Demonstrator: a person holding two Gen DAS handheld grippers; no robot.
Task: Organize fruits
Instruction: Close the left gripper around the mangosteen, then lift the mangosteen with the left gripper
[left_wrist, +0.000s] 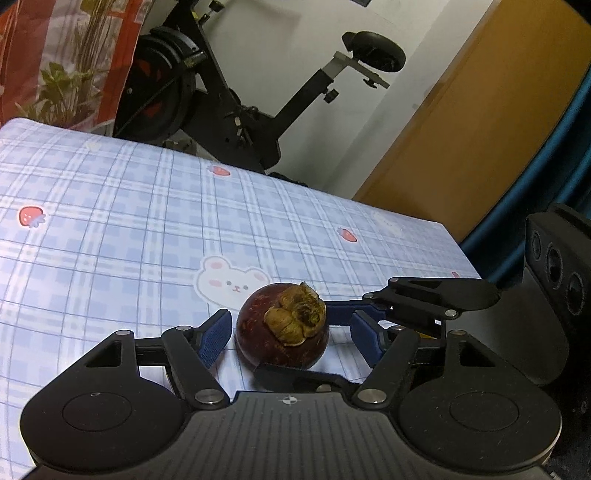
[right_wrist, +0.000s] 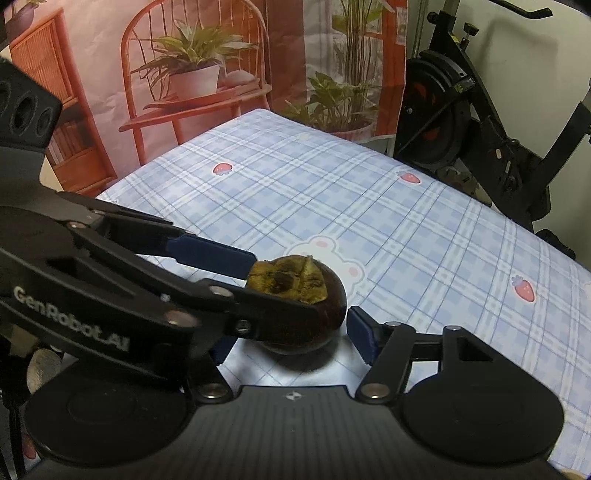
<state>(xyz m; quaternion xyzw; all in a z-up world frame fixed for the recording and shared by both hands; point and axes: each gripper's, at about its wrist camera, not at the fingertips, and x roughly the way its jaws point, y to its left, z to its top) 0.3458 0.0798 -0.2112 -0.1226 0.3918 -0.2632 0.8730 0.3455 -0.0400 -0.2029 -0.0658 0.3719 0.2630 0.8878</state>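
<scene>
One table under blue plaid cloth (left_wrist: 147, 221), one exercise bike (left_wrist: 221, 92) behind. One mangosteen (left_wrist: 282, 328) resting on the cloth, between both pairs of fingers. Left gripper (left_wrist: 291, 332) parted, pads off the fruit. Right gripper (right_wrist: 295, 332): grip impossible to tell.

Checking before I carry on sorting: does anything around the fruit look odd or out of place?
One thing: both grippers crowd the single mangosteen on the checked tablecloth. The left gripper straddles it, pads apart from the skin, while the right gripper reaches around the same fruit. The fruit looks whole, nothing spilled.
</scene>
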